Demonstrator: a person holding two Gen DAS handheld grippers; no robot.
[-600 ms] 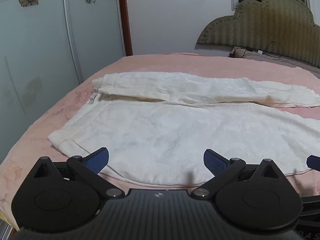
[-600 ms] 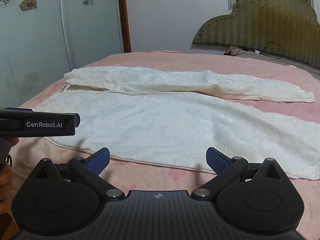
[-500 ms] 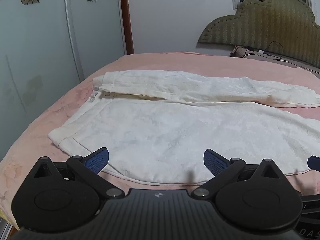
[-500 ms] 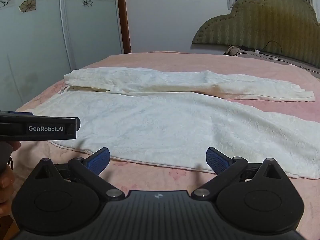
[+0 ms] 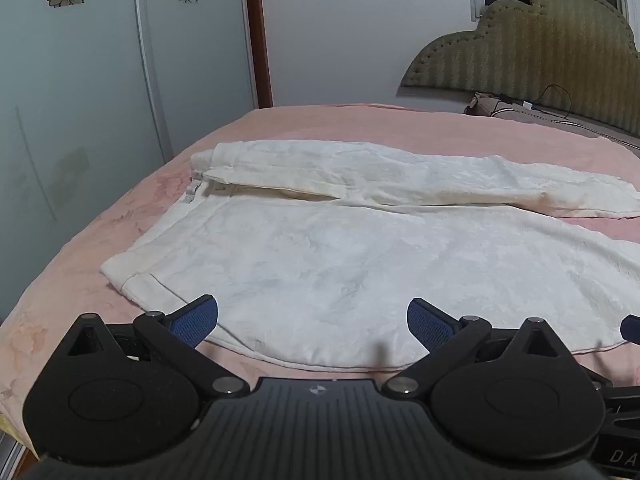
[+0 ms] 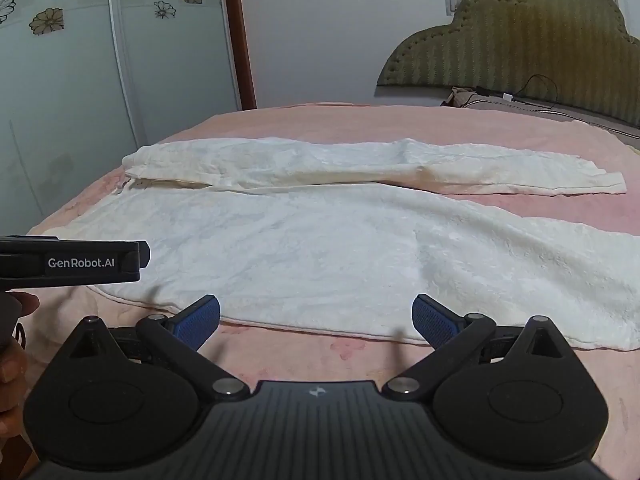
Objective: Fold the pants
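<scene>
White fleecy pants (image 5: 340, 256) lie spread flat on the pink bed, waistband at the left, legs running right. They also show in the right wrist view (image 6: 340, 240). My left gripper (image 5: 312, 320) is open and empty, hovering over the near edge of the pants close to the waistband corner (image 5: 120, 272). My right gripper (image 6: 316, 318) is open and empty, just short of the near leg's edge. The left gripper's body (image 6: 72, 262) shows at the left of the right wrist view.
The pink bedspread (image 5: 360, 128) covers the bed. A padded green headboard (image 5: 540, 52) stands at the far right with a cable and a small item (image 5: 504, 102) below it. A glass wardrobe (image 5: 100, 100) runs along the left. The bed's left edge is close.
Both views have shifted slightly: the pants sit a little lower and nearer in frame. Both grippers stay open and empty.
</scene>
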